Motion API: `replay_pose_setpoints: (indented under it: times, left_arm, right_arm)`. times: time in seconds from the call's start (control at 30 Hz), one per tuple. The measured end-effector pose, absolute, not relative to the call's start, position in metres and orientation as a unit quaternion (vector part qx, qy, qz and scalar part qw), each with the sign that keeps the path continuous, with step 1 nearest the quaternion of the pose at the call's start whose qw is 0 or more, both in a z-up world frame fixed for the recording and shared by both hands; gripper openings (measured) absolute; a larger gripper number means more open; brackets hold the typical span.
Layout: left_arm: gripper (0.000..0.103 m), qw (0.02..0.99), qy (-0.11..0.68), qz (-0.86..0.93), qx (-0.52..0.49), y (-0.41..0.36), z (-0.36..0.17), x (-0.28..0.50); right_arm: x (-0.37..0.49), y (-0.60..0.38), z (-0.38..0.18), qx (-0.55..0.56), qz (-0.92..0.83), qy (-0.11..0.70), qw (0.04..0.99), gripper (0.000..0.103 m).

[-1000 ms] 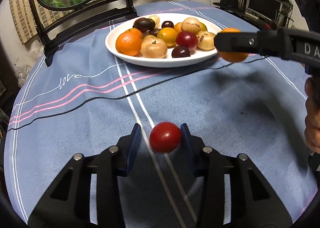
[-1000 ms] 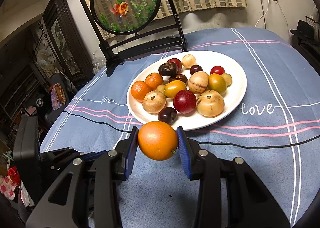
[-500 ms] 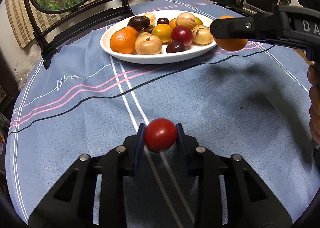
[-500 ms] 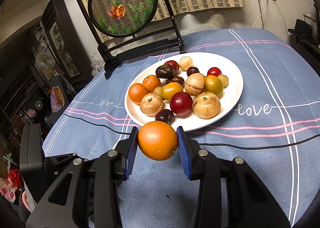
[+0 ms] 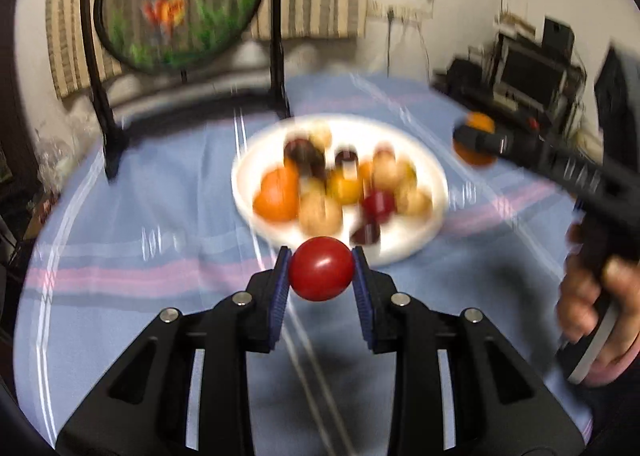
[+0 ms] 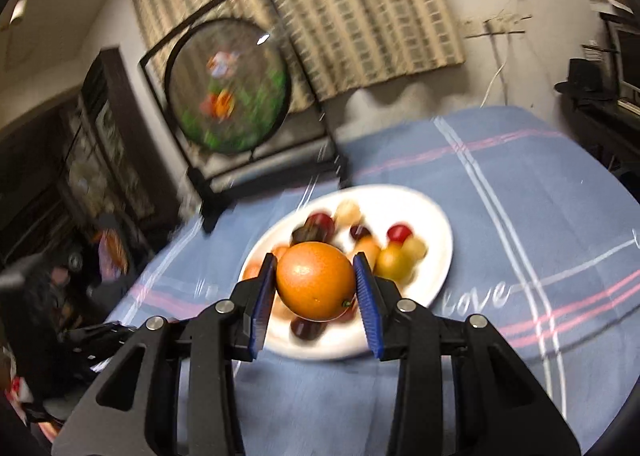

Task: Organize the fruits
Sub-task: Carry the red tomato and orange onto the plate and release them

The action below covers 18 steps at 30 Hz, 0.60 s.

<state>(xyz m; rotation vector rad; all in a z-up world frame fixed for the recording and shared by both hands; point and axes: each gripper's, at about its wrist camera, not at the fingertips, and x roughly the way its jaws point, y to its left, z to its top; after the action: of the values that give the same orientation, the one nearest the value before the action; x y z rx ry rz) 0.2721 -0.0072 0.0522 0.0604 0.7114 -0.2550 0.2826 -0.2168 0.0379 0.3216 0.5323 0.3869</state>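
Observation:
My left gripper (image 5: 321, 270) is shut on a red tomato (image 5: 321, 269), held in the air above the blue tablecloth, just short of the white plate (image 5: 436, 176). The plate carries several mixed fruits, blurred by motion. My right gripper (image 6: 316, 286) is shut on an orange (image 6: 315, 285), which hangs over the near part of the same plate (image 6: 434, 216). In the left wrist view the right gripper (image 5: 474, 144) shows at the right with the orange (image 5: 480, 122), a hand (image 5: 592, 316) gripping its handle.
A round fish picture in a black stand (image 5: 176, 4) rises at the table's far side, also seen as the stand (image 6: 226, 96) in the right wrist view. Dark furniture and electronics (image 5: 532, 68) stand past the table's right edge. The blue tablecloth (image 6: 520, 184) has striped lines.
The left gripper closed on the tomato and lifted it off the cloth toward the plate. The right gripper rose and moved over the plate with the orange. Both views are now blurred.

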Motion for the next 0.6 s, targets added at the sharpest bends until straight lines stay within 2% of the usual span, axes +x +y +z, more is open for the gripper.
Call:
replay_pose_setpoints:
  times: [0.13,0.33,0.5,0.57,0.6]
  left_arm:
    - [0.031,0.934,0.339,-0.112,0.013,-0.017,0.063,0.323]
    - [0.031,0.927,0.368,-0.078,0.01,-0.035,0.037,0.391]
    - [0.032,0.92,0.385,-0.068,0.017,-0.039,0.017,0.415]
    - [0.062,0.919,0.39,-0.049,0.026,-0.04,0.01,0.42]
    - [0.081,0.923,0.381,-0.035,0.031,-0.039,0.01,0.419]
  right_arm:
    - [0.321,-0.224,0.032,0.162,0.162,0.256,0.939,0.039]
    - [0.371,-0.221,0.007,0.159,0.149,0.29,0.932,0.039]
    - [0.384,-0.216,0.006,0.136,0.152,0.286,0.936,0.039]
    - [0.388,-0.215,0.006,0.13,0.151,0.284,0.938,0.039]
    - [0.39,-0.214,0.005,0.128,0.152,0.285,0.938,0.039]
